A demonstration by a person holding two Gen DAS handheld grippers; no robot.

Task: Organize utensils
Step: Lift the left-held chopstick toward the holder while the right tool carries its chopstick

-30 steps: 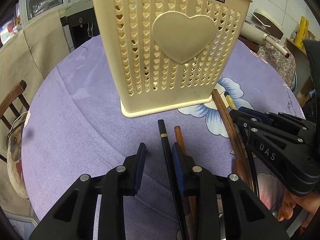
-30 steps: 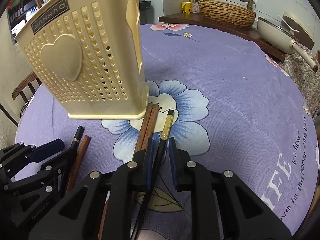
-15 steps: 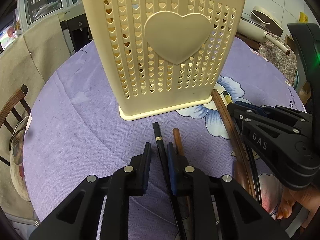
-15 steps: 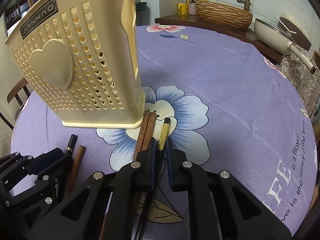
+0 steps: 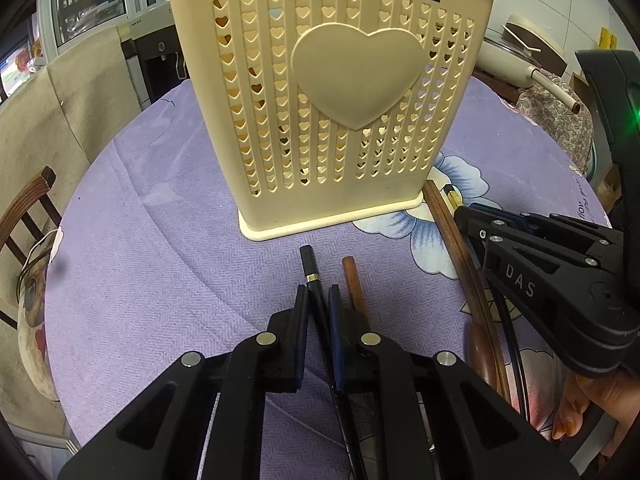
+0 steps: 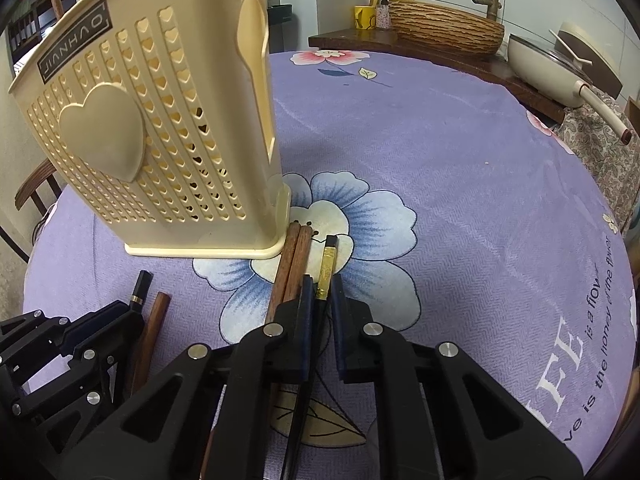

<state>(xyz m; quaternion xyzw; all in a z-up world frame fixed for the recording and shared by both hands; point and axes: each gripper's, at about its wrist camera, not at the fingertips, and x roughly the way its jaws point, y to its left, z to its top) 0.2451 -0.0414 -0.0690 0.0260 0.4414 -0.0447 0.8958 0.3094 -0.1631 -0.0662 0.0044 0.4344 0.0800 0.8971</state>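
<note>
Black two-finger left gripper (image 5: 318, 300) in the left wrist view is clamped on a black chopstick with a thin gold ring (image 5: 310, 266), lying on the purple floral tablecloth (image 5: 140, 248) just in front of the cream plastic heart-perforated utensil holder (image 5: 332, 104). Brown wooden chopstick (image 5: 352, 280) lies just beside it, untouched. Right wrist view: black right gripper (image 6: 321, 292) is pinched on a black chopstick with a gold-banded end (image 6: 328, 260), flat on the cloth near the holder's corner. Pair of brown wooden chopsticks (image 6: 294, 256) lies alongside, tips touching the holder's base.
</note>
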